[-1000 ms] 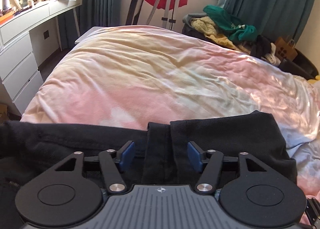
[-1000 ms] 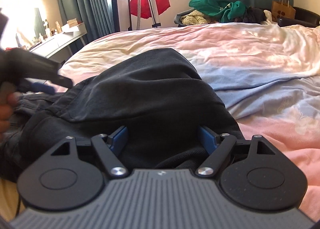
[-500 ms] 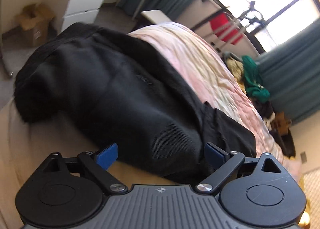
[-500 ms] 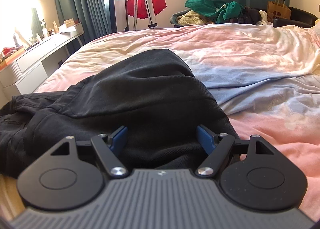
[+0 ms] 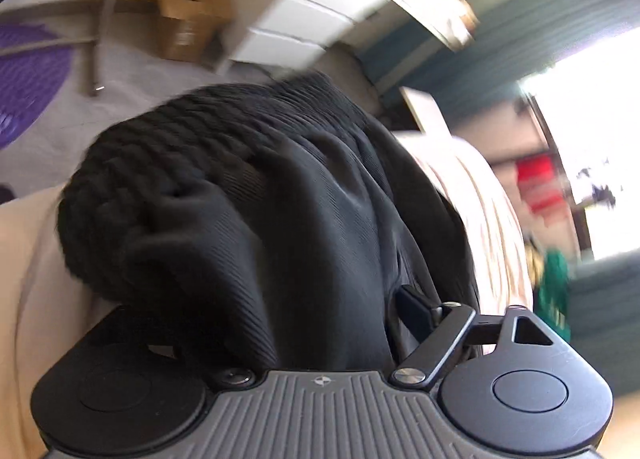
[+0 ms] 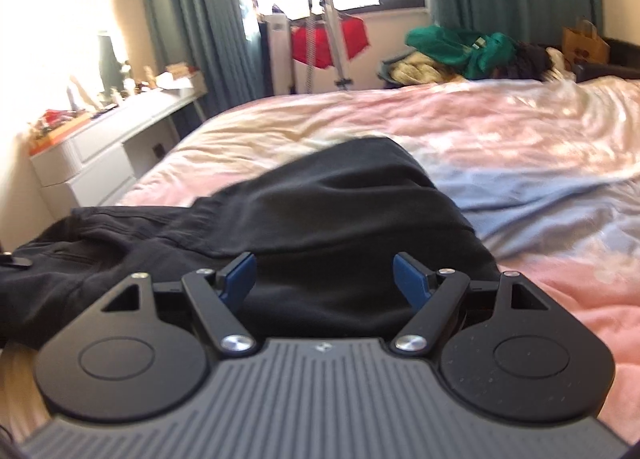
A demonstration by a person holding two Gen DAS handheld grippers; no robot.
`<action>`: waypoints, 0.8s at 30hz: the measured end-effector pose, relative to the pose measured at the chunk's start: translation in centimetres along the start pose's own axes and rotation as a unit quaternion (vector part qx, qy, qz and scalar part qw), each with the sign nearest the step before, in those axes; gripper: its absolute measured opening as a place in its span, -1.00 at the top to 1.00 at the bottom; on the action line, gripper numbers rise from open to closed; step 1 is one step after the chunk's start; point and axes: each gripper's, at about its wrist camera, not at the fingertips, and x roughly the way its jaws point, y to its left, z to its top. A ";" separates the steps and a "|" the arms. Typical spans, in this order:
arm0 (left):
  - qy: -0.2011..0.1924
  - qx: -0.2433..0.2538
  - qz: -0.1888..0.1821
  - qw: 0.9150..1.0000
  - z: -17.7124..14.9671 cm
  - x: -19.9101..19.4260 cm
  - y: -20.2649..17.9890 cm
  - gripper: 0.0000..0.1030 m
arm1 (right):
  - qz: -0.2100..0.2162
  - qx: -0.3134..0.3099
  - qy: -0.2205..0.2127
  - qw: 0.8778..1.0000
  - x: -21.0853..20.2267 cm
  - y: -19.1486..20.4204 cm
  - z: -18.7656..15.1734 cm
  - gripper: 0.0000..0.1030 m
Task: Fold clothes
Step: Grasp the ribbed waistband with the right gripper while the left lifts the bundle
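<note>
Black trousers gathered at the near edge of the bed

The crumpled black cotton trousers (image 6: 328, 211) were seen on the pink-and-blue quilted bed (image 6: 520, 127). The right gripper (image 6: 325, 279) was held wide, empty. The left gripper (image 5: 280, 323), jaws just closing, was buried in cloth; a firm grip could not be told. A bunched, crooked fold was judged likely.
</note>
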 end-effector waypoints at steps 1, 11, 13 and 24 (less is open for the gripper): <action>-0.010 -0.004 0.005 1.000 0.2 0.1 0.2 -0.39 | 0.003 -0.014 -0.004 1.000 0.3 0.6 0.0 -0.50; -0.116 0.179 0.086 0.973 -1.8 -1.5 -5.0 0.53 | 0.030 -0.070 0.051 0.996 4.5 2.9 -2.2 -0.53; -0.152 0.216 0.094 0.960 -3.2 -2.6 -7.3 0.57 | 0.036 -0.049 0.056 0.997 4.2 2.3 -1.5 -0.49; -0.338 0.381 0.028 0.860 -16.8 -11.2 -24.2 0.59 | 0.066 -0.005 0.111 0.992 3.0 0.3 -1.1 -0.49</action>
